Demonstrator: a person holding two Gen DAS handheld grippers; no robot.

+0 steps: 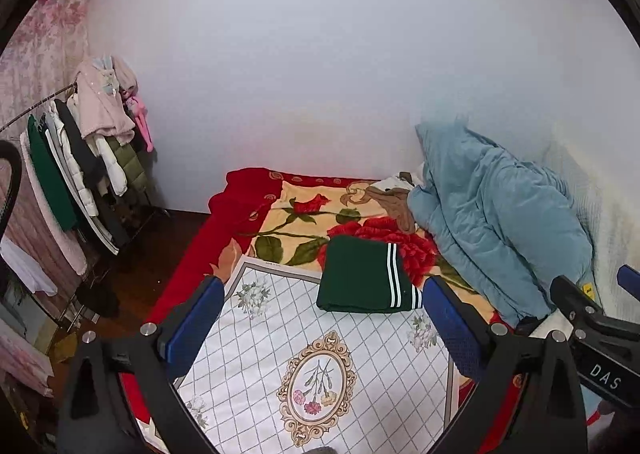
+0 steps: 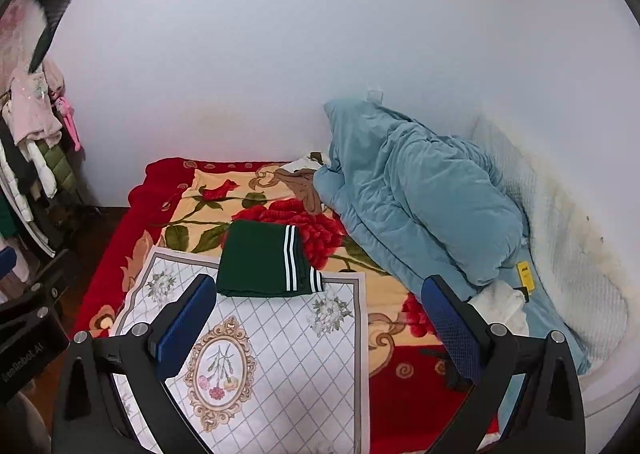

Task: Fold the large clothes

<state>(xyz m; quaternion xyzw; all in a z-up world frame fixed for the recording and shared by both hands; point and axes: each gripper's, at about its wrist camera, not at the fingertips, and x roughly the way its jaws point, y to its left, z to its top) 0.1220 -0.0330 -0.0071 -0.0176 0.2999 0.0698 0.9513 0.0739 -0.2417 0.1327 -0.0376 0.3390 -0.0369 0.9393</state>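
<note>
A dark green garment (image 1: 366, 276) with white stripes lies folded into a neat rectangle at the far edge of a white patterned cloth (image 1: 316, 366) on the bed. The right wrist view shows the same green garment (image 2: 266, 260) and white cloth (image 2: 276, 354). My left gripper (image 1: 320, 318) hangs open above the cloth, short of the garment, with nothing between its blue pads. My right gripper (image 2: 320, 320) is open too and holds nothing, hovering over the cloth's right edge. The right gripper's body shows at the right edge of the left wrist view.
A red floral blanket (image 1: 304, 209) covers the bed. A bulky blue quilt (image 2: 416, 193) is piled against the wall at the right, with a brown garment (image 2: 300, 181) beside it. A rack of hanging clothes (image 1: 84, 157) stands at the left over dark floor.
</note>
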